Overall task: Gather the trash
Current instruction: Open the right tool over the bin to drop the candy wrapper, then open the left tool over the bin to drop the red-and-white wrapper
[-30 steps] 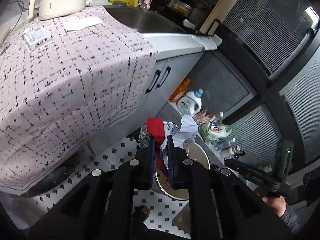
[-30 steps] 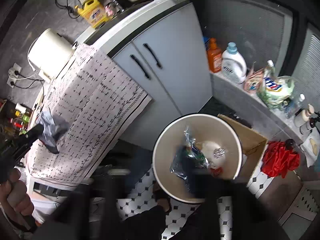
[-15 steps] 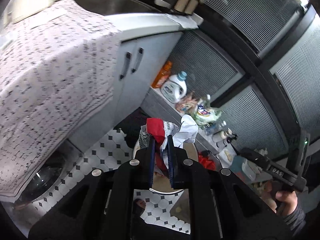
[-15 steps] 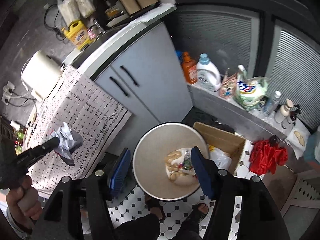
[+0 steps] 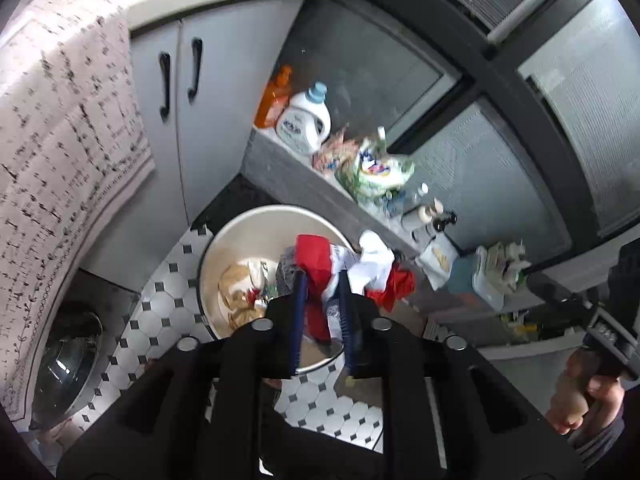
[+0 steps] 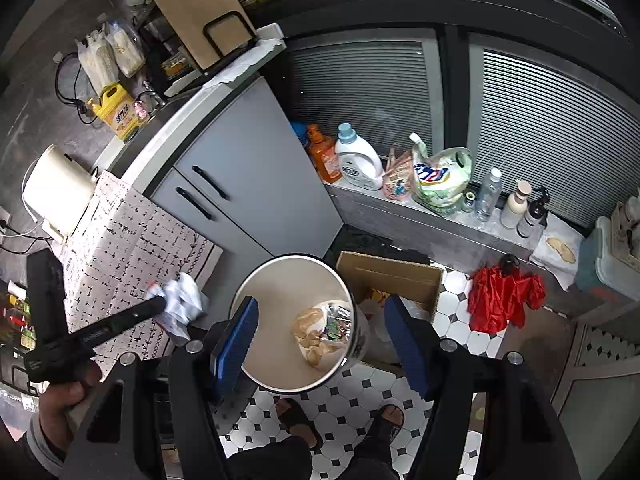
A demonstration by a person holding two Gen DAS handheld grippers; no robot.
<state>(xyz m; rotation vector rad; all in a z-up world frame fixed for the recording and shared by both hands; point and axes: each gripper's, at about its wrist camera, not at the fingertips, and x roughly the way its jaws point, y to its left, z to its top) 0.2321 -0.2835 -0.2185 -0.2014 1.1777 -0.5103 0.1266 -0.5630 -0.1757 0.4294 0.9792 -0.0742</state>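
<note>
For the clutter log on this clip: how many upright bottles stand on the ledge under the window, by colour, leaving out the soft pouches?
Orange pump bottle: 1
White detergent jug: 1
Clear bottle: 1
Beige pump bottle: 1
Dark spray bottle: 1
Total: 5

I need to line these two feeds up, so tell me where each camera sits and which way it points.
Left wrist: on the left gripper, looking down at the trash bin; its fingers clamp crumpled wrappers; the person's right hand shows at the right edge.
Right wrist: on the open right gripper, looking down into the same bin; the left hand and sandalled feet show.
Shared: bin, white detergent bottle, grey cabinet, patterned cloth.
</note>
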